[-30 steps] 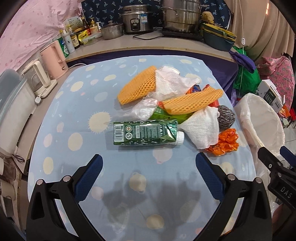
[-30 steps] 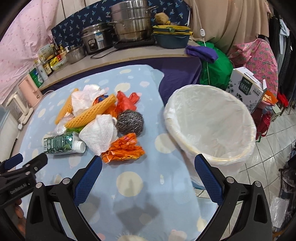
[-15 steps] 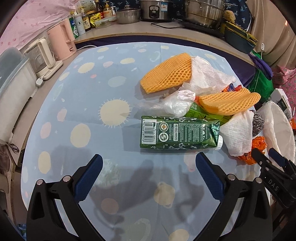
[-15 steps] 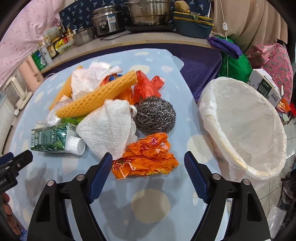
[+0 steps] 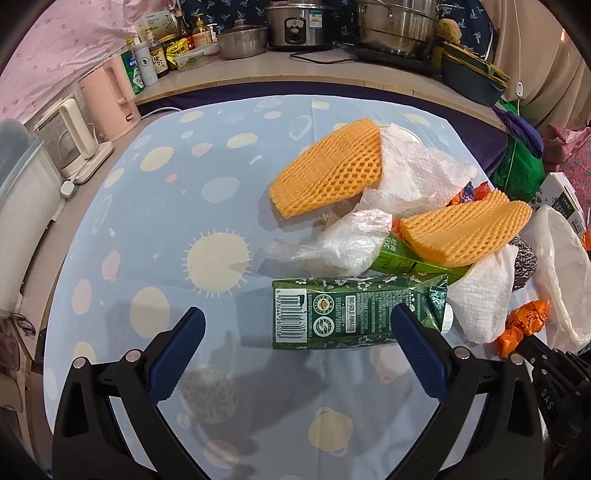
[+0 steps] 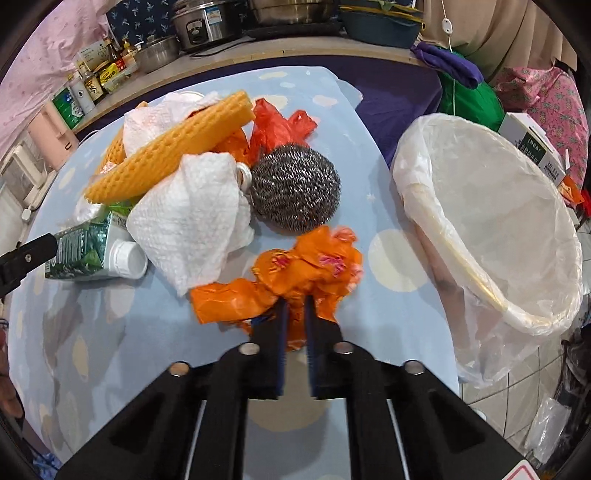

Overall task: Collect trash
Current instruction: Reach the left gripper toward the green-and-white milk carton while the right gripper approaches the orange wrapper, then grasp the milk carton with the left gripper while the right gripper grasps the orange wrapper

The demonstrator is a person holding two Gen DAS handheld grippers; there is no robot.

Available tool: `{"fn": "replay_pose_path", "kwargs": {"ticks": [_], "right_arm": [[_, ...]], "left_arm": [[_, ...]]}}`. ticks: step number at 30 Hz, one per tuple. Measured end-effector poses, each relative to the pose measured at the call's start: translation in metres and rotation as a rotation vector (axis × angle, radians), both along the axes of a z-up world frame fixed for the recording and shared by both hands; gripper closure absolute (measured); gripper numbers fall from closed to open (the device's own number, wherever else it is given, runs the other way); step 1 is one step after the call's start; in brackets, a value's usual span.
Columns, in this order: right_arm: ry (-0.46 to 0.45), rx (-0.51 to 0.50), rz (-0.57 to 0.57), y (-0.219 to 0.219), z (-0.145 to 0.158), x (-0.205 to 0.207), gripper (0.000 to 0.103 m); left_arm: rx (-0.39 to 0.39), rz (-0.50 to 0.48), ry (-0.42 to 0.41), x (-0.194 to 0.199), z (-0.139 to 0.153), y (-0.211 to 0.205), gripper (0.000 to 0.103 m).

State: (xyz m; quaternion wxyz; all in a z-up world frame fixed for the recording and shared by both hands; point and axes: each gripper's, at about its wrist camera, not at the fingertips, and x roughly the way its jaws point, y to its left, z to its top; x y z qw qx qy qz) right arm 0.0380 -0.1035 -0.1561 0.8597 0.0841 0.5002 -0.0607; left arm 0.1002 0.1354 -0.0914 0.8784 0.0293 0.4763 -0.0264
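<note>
A pile of trash lies on the blue spotted tablecloth (image 5: 155,221). My right gripper (image 6: 295,306) is shut on a crumpled orange wrapper (image 6: 295,269), which rests on the cloth. Behind it lie a steel wool ball (image 6: 293,186), a white paper towel (image 6: 192,225), an orange foam net (image 6: 166,151) and a red bag (image 6: 277,125). My left gripper (image 5: 295,332) is open, its jaws on either side of a green carton (image 5: 354,314) lying flat; its right fingertip (image 5: 410,328) overlaps the carton. A white-lined trash bin (image 6: 498,221) stands off the table's right edge.
Two foam nets (image 5: 332,173), paper towels (image 5: 417,170) and a clear bag (image 5: 347,240) lie beyond the carton. A pink kettle (image 5: 110,96), bottles (image 5: 147,62), a rice cooker (image 5: 295,22) and pots stand on the counter behind. A green bag (image 6: 469,99) and boxes sit by the bin.
My right gripper moved forward and shut on the orange wrapper. My left gripper moved closer to the green carton and stayed open.
</note>
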Motion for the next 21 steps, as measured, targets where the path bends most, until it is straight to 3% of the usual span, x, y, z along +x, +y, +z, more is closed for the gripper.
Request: {"fn": "replay_pose_path", "kwargs": {"ticks": [7, 12, 21], "right_arm": [[-0.024, 0.006, -0.005, -0.004, 0.013, -0.01, 0.102], [-0.039, 0.013, -0.013, -0.006, 0.022, -0.016, 0.102], [-0.053, 0.014, -0.034, -0.006, 0.031, -0.028, 0.102]], "left_arm": [[0.0, -0.041, -0.01, 0.002, 0.001, 0.003, 0.007], [0.011, -0.141, -0.062, 0.013, 0.006, -0.004, 0.007], [-0.088, -0.351, -0.018, 0.02, -0.015, -0.019, 0.009]]}}
